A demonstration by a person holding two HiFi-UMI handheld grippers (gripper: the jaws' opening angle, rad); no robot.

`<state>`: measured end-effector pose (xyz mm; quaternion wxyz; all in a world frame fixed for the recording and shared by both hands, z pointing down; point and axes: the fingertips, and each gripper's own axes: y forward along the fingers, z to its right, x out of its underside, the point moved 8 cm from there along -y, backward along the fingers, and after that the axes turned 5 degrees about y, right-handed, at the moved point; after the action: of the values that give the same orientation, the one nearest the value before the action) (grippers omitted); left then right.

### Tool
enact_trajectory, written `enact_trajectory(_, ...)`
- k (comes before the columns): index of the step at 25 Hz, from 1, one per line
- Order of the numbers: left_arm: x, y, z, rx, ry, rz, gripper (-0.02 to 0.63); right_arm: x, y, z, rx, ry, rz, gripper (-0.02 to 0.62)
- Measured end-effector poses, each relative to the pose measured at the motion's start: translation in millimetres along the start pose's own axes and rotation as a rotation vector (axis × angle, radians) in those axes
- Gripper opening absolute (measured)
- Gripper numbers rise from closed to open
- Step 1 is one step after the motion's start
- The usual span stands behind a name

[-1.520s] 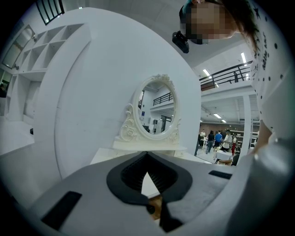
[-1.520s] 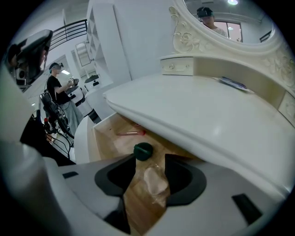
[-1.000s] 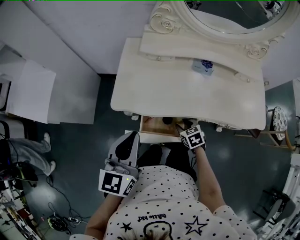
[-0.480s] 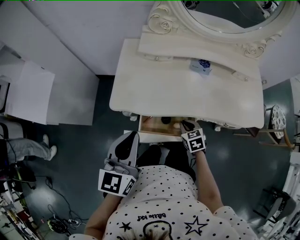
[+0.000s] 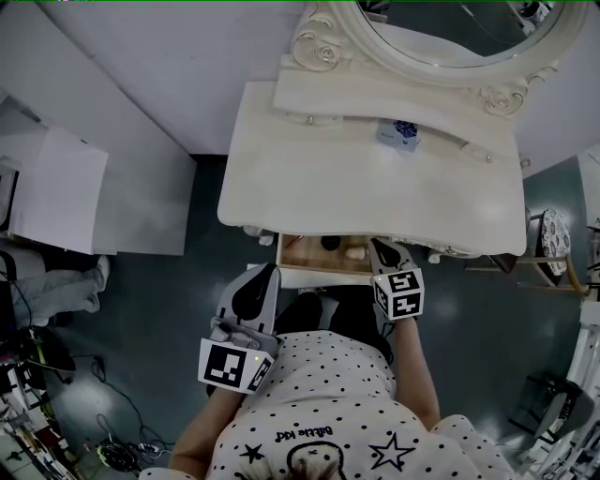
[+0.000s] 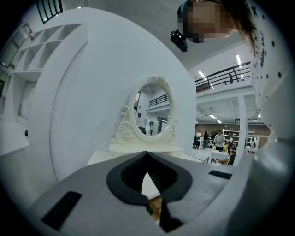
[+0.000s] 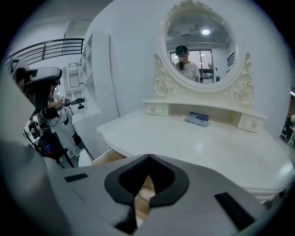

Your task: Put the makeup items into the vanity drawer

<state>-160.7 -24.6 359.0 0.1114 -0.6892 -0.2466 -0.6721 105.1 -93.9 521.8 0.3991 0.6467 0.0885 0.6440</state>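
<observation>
The white vanity (image 5: 375,202) has its wooden drawer (image 5: 305,253) pulled out under the front edge. A dark item (image 5: 330,244) and a pale item (image 5: 354,251) lie inside it. My right gripper (image 5: 382,251) hovers at the drawer's right end, shut and holding nothing. In the right gripper view its jaws (image 7: 138,203) meet, with the pale item (image 7: 146,193) showing below them in the drawer (image 7: 108,156). My left gripper (image 5: 259,281) hangs in front of the person's body, left of the drawer, shut and empty (image 6: 148,207). A small blue-and-white box (image 5: 398,132) rests at the back of the vanity top.
An oval mirror (image 5: 450,28) in a carved frame stands behind the vanity top. A white wall panel (image 5: 56,183) is at the left, a small stool (image 5: 558,239) at the right. The person's dotted shirt (image 5: 319,403) fills the lower middle. Dark floor surrounds the vanity.
My right gripper's jaws went from open to shut, and it drew back out of the drawer toward the person and a little right. The pale item now lies uncovered in the drawer.
</observation>
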Motion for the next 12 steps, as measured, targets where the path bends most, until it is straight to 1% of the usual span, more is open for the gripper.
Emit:
enact_trajectory(5, -2, 0, -1, 0.005, 0.0, 0.009, -0.002, -27, -38, -12, 0.016, 0.061, 0.136, 0.009)
enact_trajectory(8, -2, -2, -2, 0.008, -0.003, 0.016, -0.002, -40, -59, -22, 0.011, 0.065, 0.194, 0.009)
enact_trajectory(12, -3, -5, 0, 0.021, 0.002, 0.043, -0.002, -52, -89, -32, 0.033, 0.062, 0.262, 0.009)
